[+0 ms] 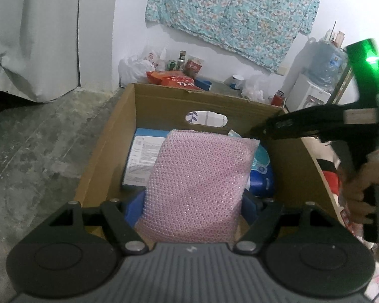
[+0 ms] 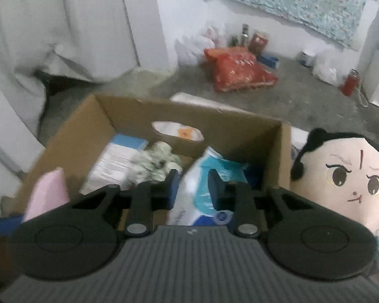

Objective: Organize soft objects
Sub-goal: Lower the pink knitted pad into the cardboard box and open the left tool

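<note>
From the left wrist view, the left gripper (image 1: 193, 205) has its two blue pads clamped on one pink sparkly mesh sponge (image 1: 198, 189), held above the near end of an open cardboard box (image 1: 106, 156). The sponge hides most of the box's inside: only one white-and-blue carton (image 1: 142, 161) at the left and part of a blue-and-white wipes pack (image 1: 261, 169) at the right show. The right gripper (image 1: 259, 130) reaches over the box's far right corner, its fingertips cut off by the sponge, so its opening cannot be told here.

The right wrist view is blurred but shows what the sponge covers: a crumpled green-patterned white cloth (image 2: 155, 165) between the carton (image 2: 116, 162) and the wipes pack (image 2: 206, 189). The right gripper (image 2: 193, 185) hangs open and empty over the box (image 2: 70, 136). A pink corner of the sponge (image 2: 49, 192) pokes in near left. Only here, one plush doll head (image 2: 341, 179) lies just right of the box, and one red snack bag (image 2: 236, 68) on the far floor
</note>
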